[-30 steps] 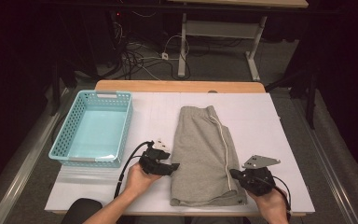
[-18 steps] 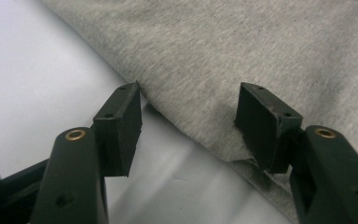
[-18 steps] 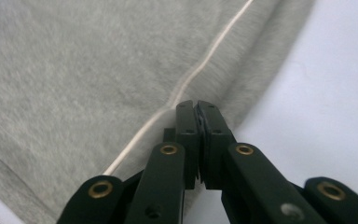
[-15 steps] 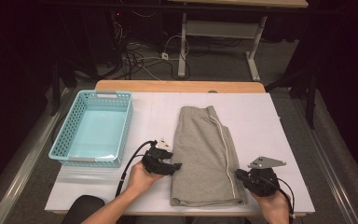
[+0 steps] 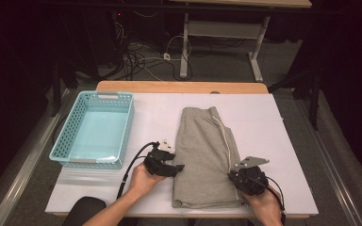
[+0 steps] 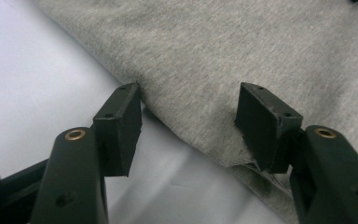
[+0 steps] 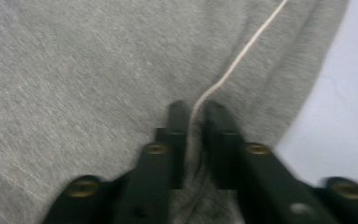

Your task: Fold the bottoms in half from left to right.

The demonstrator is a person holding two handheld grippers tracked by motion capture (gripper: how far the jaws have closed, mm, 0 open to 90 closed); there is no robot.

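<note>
While pinched in right claw [image 7: 196, 116], shorts [image 7: 98, 70] edge

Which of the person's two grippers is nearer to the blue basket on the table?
Left. The left gripper sits at the shorts' left edge, just right of the blue basket's near corner. The right gripper grips the shorts' far side, with the whole garment between.

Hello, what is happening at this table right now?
A person works on grey shorts that lie flat on the white table, with a gripper in each hand. The right gripper is closed on the cloth near the right edge, with a fold and the white cord between its jaws. The left gripper is open at the left edge, one jaw on the cloth, not pinching. A turquoise basket stands to the left.
</note>
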